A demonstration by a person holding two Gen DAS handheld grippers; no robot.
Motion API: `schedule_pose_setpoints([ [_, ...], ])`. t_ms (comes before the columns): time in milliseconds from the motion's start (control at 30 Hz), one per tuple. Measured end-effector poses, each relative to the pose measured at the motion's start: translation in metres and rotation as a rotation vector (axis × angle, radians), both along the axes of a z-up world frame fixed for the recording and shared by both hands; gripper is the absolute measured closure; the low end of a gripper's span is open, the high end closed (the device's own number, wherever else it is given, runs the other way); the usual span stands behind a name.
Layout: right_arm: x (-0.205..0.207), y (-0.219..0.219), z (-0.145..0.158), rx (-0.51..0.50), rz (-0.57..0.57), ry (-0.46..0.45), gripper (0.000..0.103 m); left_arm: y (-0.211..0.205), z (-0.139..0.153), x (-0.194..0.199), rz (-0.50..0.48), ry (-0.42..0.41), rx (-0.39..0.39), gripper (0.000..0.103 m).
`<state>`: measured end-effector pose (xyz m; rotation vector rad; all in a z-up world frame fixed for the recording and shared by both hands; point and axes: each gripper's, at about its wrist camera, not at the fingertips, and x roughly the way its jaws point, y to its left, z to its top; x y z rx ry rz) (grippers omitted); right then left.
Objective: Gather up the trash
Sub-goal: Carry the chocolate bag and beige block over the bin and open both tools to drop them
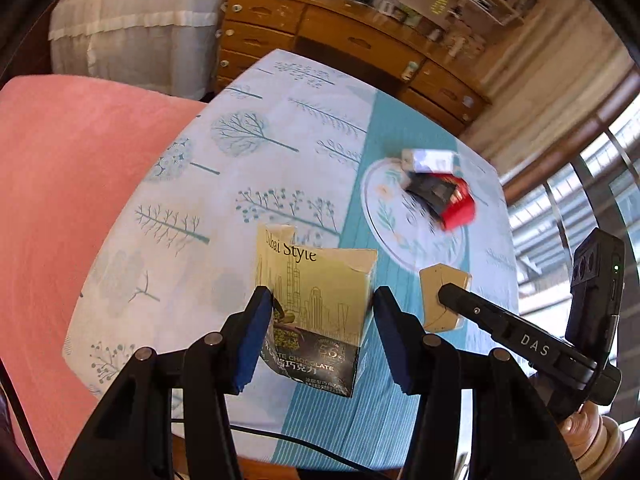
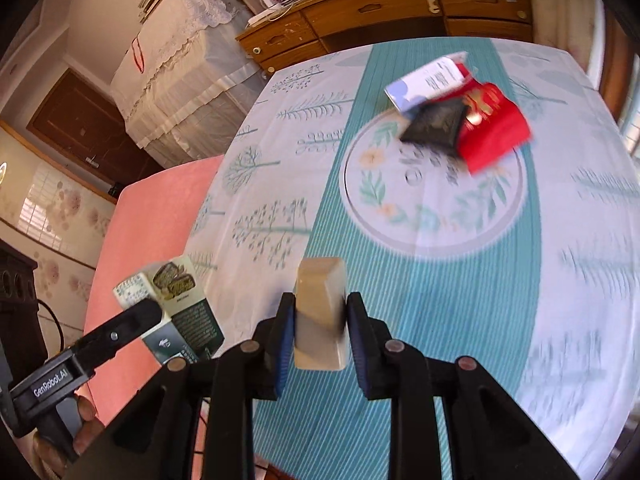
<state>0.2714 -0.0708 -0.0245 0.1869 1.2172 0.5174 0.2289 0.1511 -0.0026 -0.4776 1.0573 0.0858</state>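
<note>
The left gripper (image 1: 320,320) is clamped on a torn chocolate box (image 1: 316,304) printed "Dubai Style", its blue pads pressing the box's two side edges. The box hangs upright between the jaws, long axis running away from the camera, clear of the table.

The right gripper (image 2: 320,332) is clamped across the narrow width of a small beige carton (image 2: 320,312), which stands on end between the pads with its long axis along the fingers. In the left wrist view the same carton (image 1: 442,300) shows just to the right of the chocolate box, apart from it.

The rest of the trash lies on a round floral plate (image 2: 432,236) near the middle of the tablecloth (image 2: 400,360): a white and blue carton (image 2: 428,84), a black packet (image 2: 436,124) and a red packet (image 2: 492,128), overlapping in a heap at the plate's far edge.

The plate lies ahead of both grippers, well apart from them. From the right gripper it sits ahead and slightly right; from the left it is further off to the right. So the right hand looks nearer to the plate, and its carton would likely arrive first if the plate is the collecting spot. Both carried pieces would need to be brought forward over the near rim, whose bare part faces the grippers.
</note>
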Motion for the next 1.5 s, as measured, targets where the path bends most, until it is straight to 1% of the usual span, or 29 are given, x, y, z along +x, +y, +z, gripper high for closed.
schedule_pose_setpoints([
  [100,-0.050,-0.007,0.005,-0.002,-0.064,0.000,0.077,-0.005,0.003,-0.034,-0.098,-0.008,0.002,0.052],
  [233,-0.114,-0.004,0.005,-0.024,-0.124,0.004,0.077,-0.008,0.003,-0.077,-0.207,-0.017,0.005,0.052],
  [400,-0.177,0.005,-0.001,-0.062,-0.142,0.040,0.077,-0.008,-0.002,-0.128,-0.304,-0.007,-0.009,0.052],
  [567,-0.219,0.017,-0.007,-0.121,-0.109,0.063,0.077,-0.016,-0.005,-0.172,-0.367,0.000,-0.025,0.052],
  [667,-0.234,0.018,-0.015,-0.148,-0.101,0.080,0.077,-0.023,-0.012,-0.194,-0.386,0.010,-0.049,0.052],
  [867,-0.254,0.015,-0.052,-0.182,-0.091,0.133,0.077,-0.036,-0.038,-0.217,-0.376,0.052,-0.095,0.052],
  [967,-0.259,0.010,-0.079,-0.194,-0.093,0.155,0.077,-0.045,-0.060,-0.222,-0.366,0.080,-0.106,0.052],
  [1033,-0.260,0.005,-0.101,-0.198,-0.100,0.171,0.077,-0.049,-0.081,-0.223,-0.354,0.103,-0.114,0.052],
  [1100,-0.259,-0.002,-0.129,-0.197,-0.112,0.191,0.077,-0.052,-0.104,-0.223,-0.331,0.128,-0.122,0.052],
  [1300,-0.250,-0.023,-0.217,-0.190,-0.158,0.252,0.077,-0.055,-0.191,-0.215,-0.237,0.200,-0.156,0.052],
  [1433,-0.241,-0.034,-0.276,-0.183,-0.187,0.290,0.077,-0.058,-0.250,-0.208,-0.202,0.236,-0.162,0.052],
  [1500,-0.237,-0.037,-0.298,-0.176,-0.200,0.300,0.077,-0.059,-0.279,-0.203,-0.186,0.252,-0.165,0.052],
])
